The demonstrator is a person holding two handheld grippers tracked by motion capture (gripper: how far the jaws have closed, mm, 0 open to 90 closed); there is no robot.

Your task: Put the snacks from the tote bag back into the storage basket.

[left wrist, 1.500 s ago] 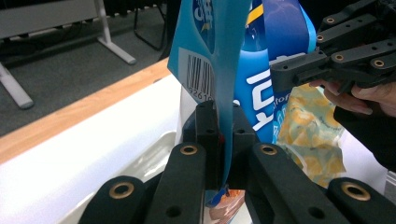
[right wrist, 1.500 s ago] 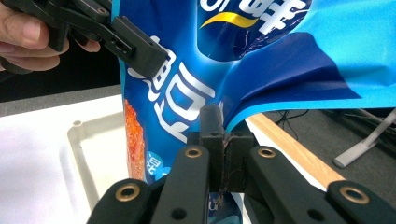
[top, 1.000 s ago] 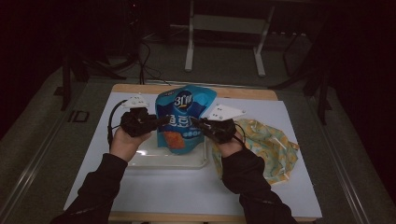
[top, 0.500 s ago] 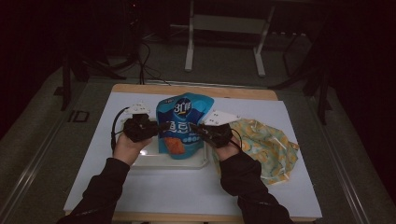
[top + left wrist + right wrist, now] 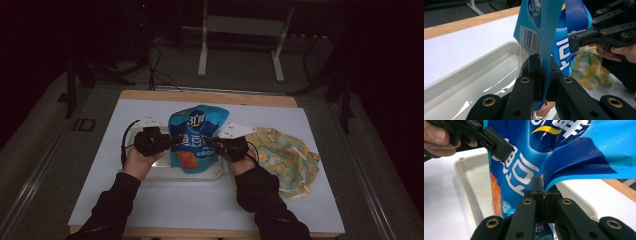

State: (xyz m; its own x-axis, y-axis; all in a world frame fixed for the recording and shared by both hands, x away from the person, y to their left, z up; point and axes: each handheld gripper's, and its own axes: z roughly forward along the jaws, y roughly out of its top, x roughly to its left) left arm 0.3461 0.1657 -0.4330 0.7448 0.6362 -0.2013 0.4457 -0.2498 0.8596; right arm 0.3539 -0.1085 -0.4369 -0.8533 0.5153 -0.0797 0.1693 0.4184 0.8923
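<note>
High view: fixed above near side, looks forward and down over white tabletop [image 5: 200, 210]. Gripper views: very near, along own jaws. All share glossy blue snack bag [image 5: 194, 137], translucent plastic tray [image 5: 474, 75].

The blue snack bag [image 5: 194, 138] is hanging over the clear tray [image 5: 165, 172], blocking the middle between both hands. At 3 o'clock from the tray, the patterned cloth bag [image 5: 285, 155] is taking up the surface [image 5: 200, 205] just beside the right gripper [image 5: 216, 145]. From 7 to 9 o'clock of the left gripper [image 5: 172, 141], bare surface is lying open. Toward 6 o'clock, between the sleeves, the surface is staying free; the tray's raised rim is standing in the way of a low pass.
</note>
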